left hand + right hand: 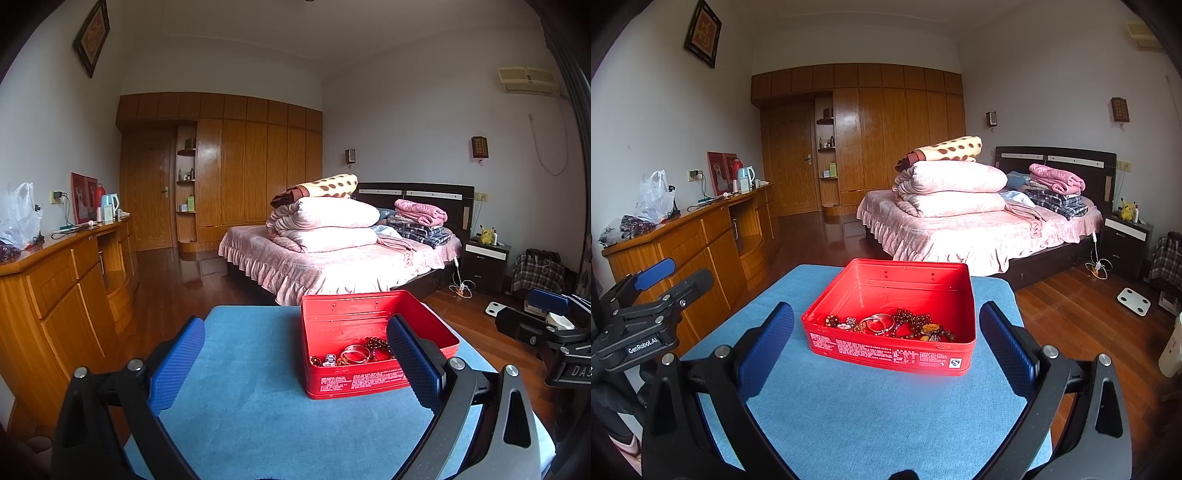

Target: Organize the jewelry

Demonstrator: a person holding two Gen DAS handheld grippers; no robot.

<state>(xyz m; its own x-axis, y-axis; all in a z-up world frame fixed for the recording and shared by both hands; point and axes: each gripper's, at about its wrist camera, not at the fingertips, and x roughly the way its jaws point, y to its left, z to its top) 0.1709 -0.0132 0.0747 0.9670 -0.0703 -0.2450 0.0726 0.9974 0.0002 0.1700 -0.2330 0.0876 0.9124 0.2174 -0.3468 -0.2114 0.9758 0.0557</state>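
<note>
A red tin box (892, 350) stands open on a blue-covered table (849, 417). It holds a heap of jewelry (890, 325): bangles, bead strings and small pieces. In the left wrist view the red tin box (354, 382) is right of centre with the jewelry (354, 354) inside. My left gripper (295, 354) is open and empty, just in front of and left of the box. My right gripper (886, 343) is open and empty, its fingers either side of the box's near wall, held back from it.
A wooden sideboard (701, 236) runs along the left wall. A bed (979, 229) piled with folded quilts stands behind the table. Wood floor (1089, 306) lies to the right, with a white scale (1134, 301). The left gripper body (639, 314) shows in the right wrist view.
</note>
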